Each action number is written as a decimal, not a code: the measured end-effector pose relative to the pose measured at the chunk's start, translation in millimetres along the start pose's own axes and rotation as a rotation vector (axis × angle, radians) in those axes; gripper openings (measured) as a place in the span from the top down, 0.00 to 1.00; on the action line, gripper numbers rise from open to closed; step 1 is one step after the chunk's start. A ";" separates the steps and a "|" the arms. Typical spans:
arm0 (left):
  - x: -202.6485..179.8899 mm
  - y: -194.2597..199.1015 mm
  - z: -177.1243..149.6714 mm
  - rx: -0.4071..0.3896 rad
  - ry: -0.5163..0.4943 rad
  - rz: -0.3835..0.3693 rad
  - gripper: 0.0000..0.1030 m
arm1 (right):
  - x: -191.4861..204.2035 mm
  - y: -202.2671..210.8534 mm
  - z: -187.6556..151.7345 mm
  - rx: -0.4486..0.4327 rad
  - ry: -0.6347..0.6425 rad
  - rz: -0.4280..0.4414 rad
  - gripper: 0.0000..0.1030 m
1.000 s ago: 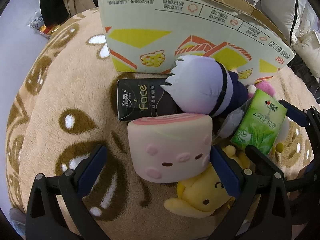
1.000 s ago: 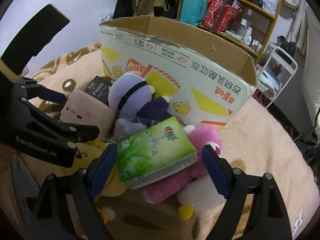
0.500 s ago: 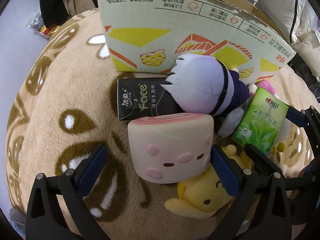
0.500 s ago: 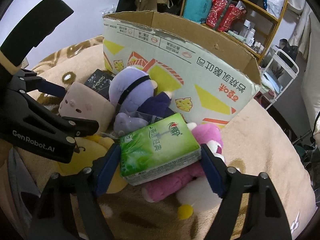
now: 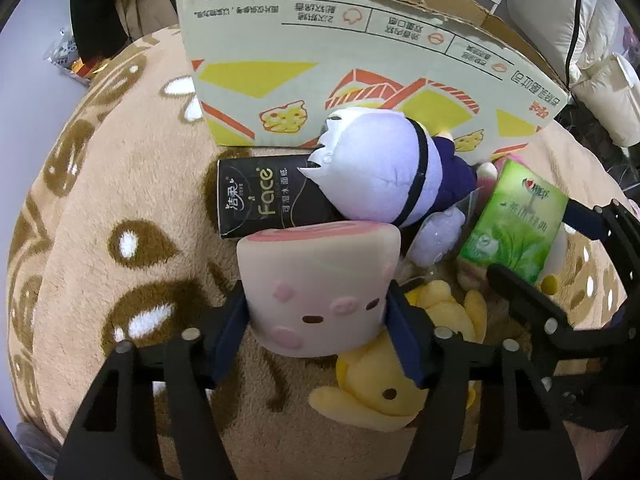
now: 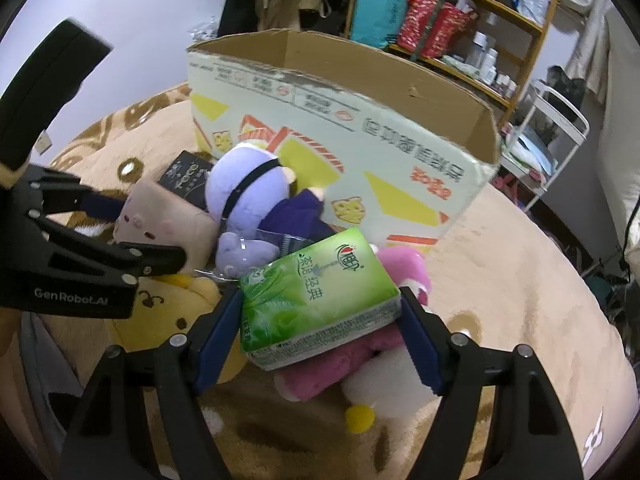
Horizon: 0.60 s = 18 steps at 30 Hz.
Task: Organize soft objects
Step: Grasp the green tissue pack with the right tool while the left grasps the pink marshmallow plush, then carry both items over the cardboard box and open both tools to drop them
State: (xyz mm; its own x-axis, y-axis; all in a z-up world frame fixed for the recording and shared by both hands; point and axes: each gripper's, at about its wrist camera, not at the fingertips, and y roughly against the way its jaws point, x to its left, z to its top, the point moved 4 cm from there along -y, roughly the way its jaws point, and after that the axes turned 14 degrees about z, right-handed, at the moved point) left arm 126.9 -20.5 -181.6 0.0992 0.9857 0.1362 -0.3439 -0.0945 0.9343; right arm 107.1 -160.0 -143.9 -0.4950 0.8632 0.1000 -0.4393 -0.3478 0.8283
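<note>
My left gripper point(image 5: 316, 332) is shut on a pink roll-shaped plush point(image 5: 320, 284), its blue pads pressing both sides. My right gripper point(image 6: 320, 332) is shut on a green tissue pack point(image 6: 320, 296), which also shows in the left wrist view point(image 5: 516, 220). A purple-haired doll point(image 5: 384, 168) lies on a black tissue pack point(image 5: 264, 200) behind the pink plush. A yellow plush point(image 5: 392, 372) lies under my left gripper. A pink plush point(image 6: 404, 272) lies beneath the green pack. An open cardboard box point(image 6: 340, 120) stands behind the pile.
Everything rests on a tan fleece blanket point(image 5: 100, 240) with brown bear patterns. A wooden shelf point(image 6: 460, 12) with bags and bottles stands behind the box, and a white wire rack point(image 6: 560, 128) is at the right.
Both grippers have closed: the left one's pads now squeeze the pink roll plush, and the right one's pads have closed in on the green tissue pack.
</note>
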 end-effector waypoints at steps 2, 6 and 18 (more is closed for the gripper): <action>0.3 3.3 -1.8 -0.006 -0.001 0.000 0.47 | -6.8 5.2 0.4 -0.008 -0.041 -0.007 0.22; -0.3 14.3 -6.6 -0.040 -0.022 0.033 0.52 | -21.8 15.1 0.0 -0.044 -0.142 0.014 0.23; 11.6 67.0 -10.9 -0.222 0.030 0.089 0.52 | -25.8 47.8 5.1 -0.177 -0.196 -0.042 0.23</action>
State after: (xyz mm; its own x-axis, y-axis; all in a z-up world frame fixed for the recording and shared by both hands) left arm 94.8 -13.8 -121.0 0.0330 0.9788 0.2023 -0.5471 -0.1518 0.8232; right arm 102.7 -197.1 -104.1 -0.3265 0.9266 0.1865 -0.5892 -0.3538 0.7264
